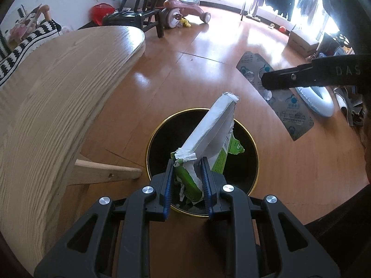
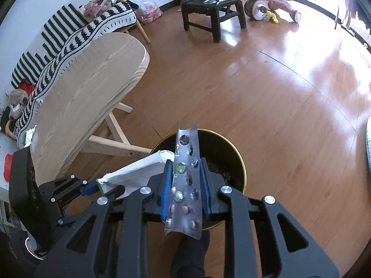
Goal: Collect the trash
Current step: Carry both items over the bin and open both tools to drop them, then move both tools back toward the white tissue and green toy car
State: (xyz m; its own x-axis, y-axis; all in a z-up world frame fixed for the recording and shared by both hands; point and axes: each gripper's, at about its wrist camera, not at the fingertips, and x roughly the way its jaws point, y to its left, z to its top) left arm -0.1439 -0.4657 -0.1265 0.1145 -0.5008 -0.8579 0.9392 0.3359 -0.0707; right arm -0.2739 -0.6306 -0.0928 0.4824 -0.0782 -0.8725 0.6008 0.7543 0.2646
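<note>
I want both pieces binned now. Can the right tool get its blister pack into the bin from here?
Probably yes: the right tool holds the blister pack above the open bin, nothing between.

I see a green-and-white torn carton (image 1: pixel 209 136), a silver blister pack (image 2: pixel 186 180), a black gold-rimmed bin (image 1: pixel 251 153), and a black-and-white striped blanket (image 2: pixel 69 30).

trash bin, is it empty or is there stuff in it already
Not empty. In the left wrist view, scraps of paper lie on the floor of the black bin below the held green-and-white carton; how full it is cannot be told.
</note>
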